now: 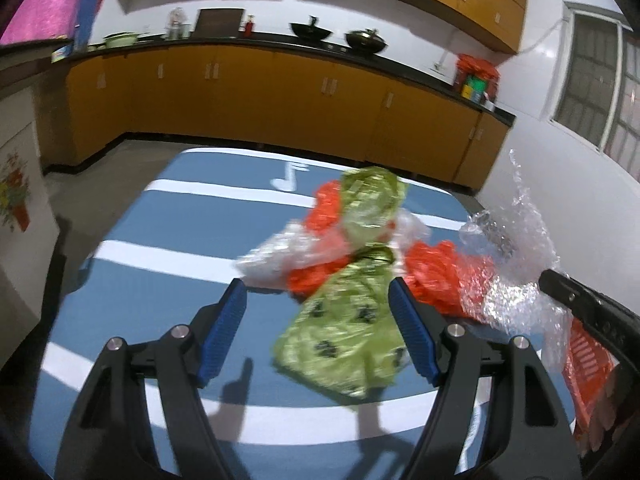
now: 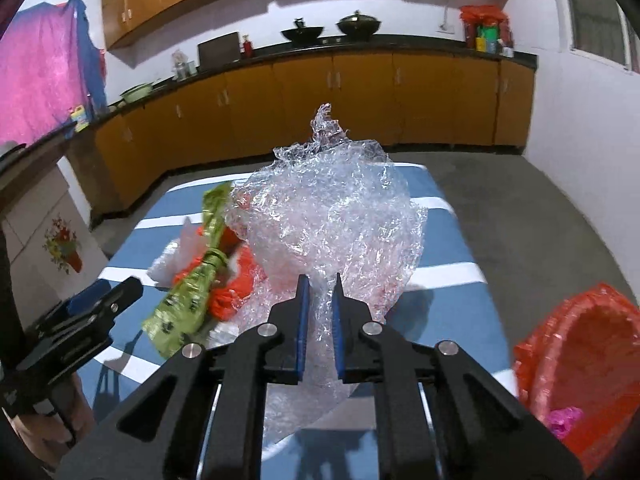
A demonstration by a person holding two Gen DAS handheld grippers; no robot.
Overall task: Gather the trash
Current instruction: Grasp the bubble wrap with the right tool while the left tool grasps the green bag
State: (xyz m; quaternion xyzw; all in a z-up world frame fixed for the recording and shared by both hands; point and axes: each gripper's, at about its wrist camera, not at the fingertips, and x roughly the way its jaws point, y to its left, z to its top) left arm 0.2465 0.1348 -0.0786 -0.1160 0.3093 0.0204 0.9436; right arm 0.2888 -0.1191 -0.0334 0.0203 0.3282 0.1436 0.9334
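Kitchen cabinets in orange-brown are running along the far wall, and nearer in a blue table [image 1: 132, 264] with white stripes is carrying a heap of crumpled trash. On it a green bag [image 1: 344, 340] with dark prints is lying twisted at its middle, its other half [image 1: 370, 204] flaring out beyond, with orange bags [image 1: 434, 276] and a pale clear bag [image 1: 276, 256] bunched around and under it.

Right gripper [image 2: 320, 280] is pinching a big sheet of clear wrap [image 2: 332, 216], its blue pads [image 2: 303, 320] nearly closed with only the thin film between them; the wrap is standing up above the jaws and hanging down below them, over the table's right part. Left gripper [image 1: 318, 292] is standing wide open with nothing held, the green bag lying between and just ahead of its pads [image 1: 224, 332].

All of this is looking feather-light, soft and crackly, with no stiffness at all; I am judging that it is going to crush rather than resist, and that the smooth film may be sliding out of a shallow pinch. Gathered folds are giving the best hold, so the green bag's twisted waist seems the place to grip. An orange basket [image 2: 576, 364], lined with orange plastic and already holding a pink scrap [image 2: 566, 420], is sitting at the right, probably where the trash is going
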